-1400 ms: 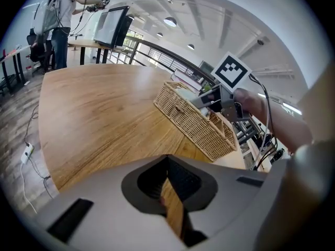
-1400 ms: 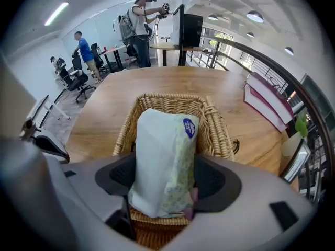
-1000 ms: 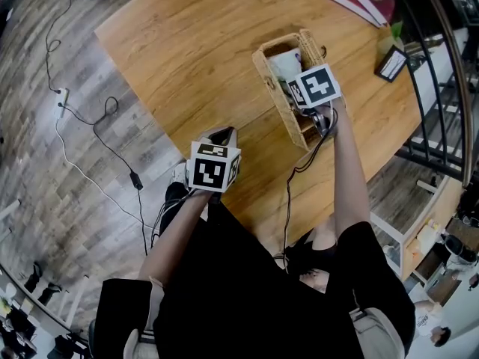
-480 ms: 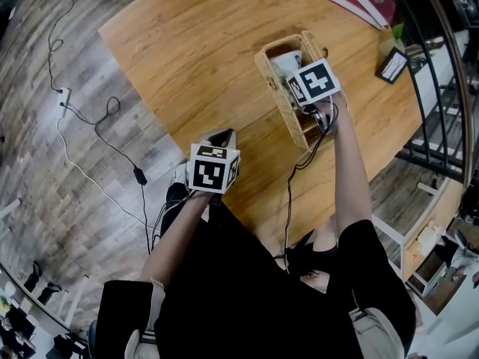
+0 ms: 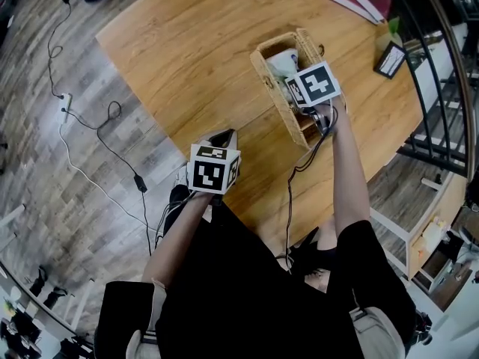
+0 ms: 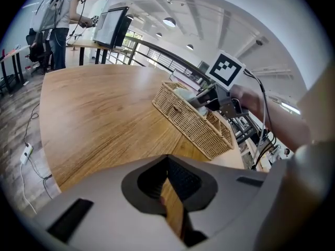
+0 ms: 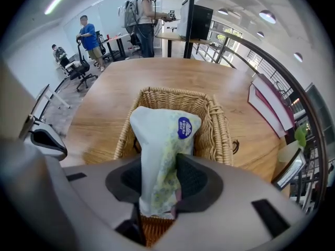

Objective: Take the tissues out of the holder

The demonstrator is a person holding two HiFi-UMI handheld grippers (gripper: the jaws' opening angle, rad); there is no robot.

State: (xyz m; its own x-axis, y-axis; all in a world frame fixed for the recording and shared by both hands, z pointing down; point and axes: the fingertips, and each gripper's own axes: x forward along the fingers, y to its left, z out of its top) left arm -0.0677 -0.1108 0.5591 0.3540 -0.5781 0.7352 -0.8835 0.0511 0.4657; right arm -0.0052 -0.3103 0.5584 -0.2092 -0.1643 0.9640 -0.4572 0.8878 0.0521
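Right gripper view: your right gripper point(image 7: 159, 184) pinches the tissue pack point(image 7: 165, 135), which stands between its jaws.
Holder: wicker basket point(image 7: 220, 124) directly beneath and ahead of that gripper.
Left gripper: your left gripper point(image 6: 170, 195) is pressed together, empty, with the table point(image 6: 99, 119) ahead.

Pale tissue pack point(image 7: 159, 140), blue sticker up top, stands upright, its lower end pinched narrow, over the woven wicker holder point(image 7: 220, 127) sitting far right on the wooden counter point(image 5: 194, 43).
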